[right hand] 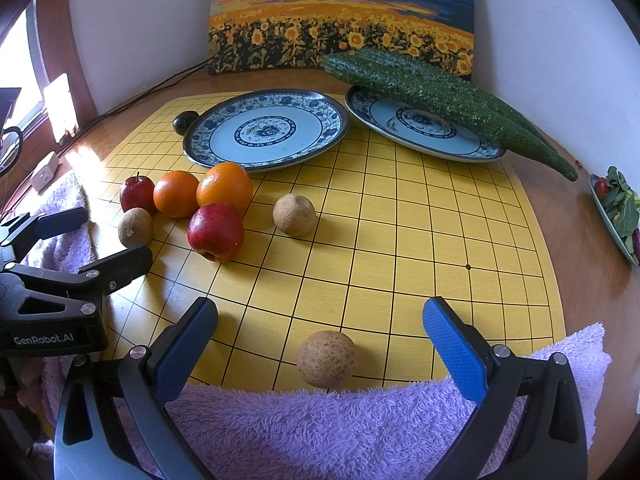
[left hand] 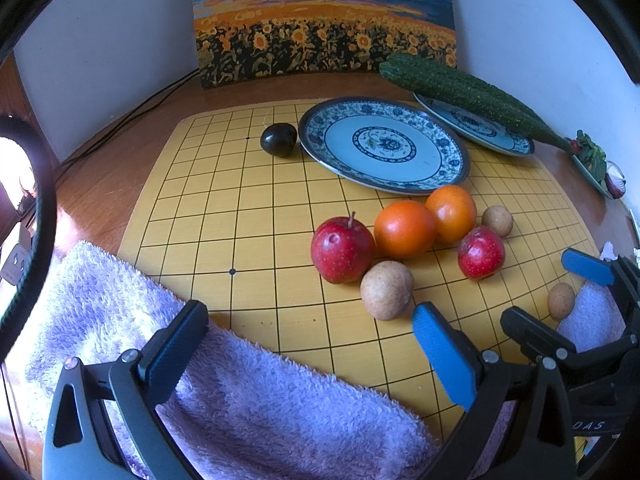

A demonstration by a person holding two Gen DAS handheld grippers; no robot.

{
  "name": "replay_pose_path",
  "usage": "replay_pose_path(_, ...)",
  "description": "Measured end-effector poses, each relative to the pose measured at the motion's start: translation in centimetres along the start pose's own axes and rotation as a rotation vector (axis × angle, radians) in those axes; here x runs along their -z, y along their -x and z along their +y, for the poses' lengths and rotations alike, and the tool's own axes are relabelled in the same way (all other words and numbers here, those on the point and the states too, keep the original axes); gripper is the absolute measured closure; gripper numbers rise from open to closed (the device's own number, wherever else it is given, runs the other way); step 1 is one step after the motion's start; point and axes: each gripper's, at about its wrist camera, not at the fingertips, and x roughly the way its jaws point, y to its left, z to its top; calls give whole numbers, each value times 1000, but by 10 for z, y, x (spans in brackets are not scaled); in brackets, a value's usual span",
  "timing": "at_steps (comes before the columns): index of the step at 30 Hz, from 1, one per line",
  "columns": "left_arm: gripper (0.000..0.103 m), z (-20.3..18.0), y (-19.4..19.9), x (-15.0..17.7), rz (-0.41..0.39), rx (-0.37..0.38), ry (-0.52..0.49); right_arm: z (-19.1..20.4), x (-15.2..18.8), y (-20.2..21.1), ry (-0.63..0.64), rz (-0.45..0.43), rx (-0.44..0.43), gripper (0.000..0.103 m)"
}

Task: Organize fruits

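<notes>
Both my grippers, left [left hand: 316,344] and right [right hand: 320,344], gaped, holding nothing; brown speckled round fruit [right hand: 327,358] lay between right fingers.

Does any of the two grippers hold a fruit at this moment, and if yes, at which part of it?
Nothing is held. The left gripper and the right gripper are both open. The round brown fruit lies between the right one's fingers, untouched.

Your left wrist camera looks low and forward over the grid board [left hand: 248,240] from its near-left edge; your right one, probably nearer, from the near-right. Both share the flower-patterned plate [left hand: 384,144].
</notes>
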Motion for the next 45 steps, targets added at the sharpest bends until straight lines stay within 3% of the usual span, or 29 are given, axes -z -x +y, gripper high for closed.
replay_pose_path(7, 1, -3, 2, 1, -3, -6, -6, -1, -5, -2, 16, 10, -13, 4)
replay_pose_path(15, 13, -8, 11, -4, -9, 25, 33, -2, -5, 7, -20, 6, -80, 22)
replay_pose_path(22, 21, -12, 10, -9, -11, 28, 45, -9, -5, 16, -35, -12, -87, 23)
replay_pose_path(26, 38, -13, 11, -8, -19, 34, 55, -12, -6, 18, -51, -13, -97, 24)
replay_pose_path(31, 45, -14, 8, -7, -3, 67, 58, -10, -4, 18, -59, -2, -120, 28)
replay_pose_path(39, 76, -11, 9, -8, -4, 119, 62, -3, -7, 16, -56, 5, -136, 30)
replay_pose_path(45, 77, -8, 14, -6, -9, 110, 46, 8, -11, 17, -40, -4, -156, 34)
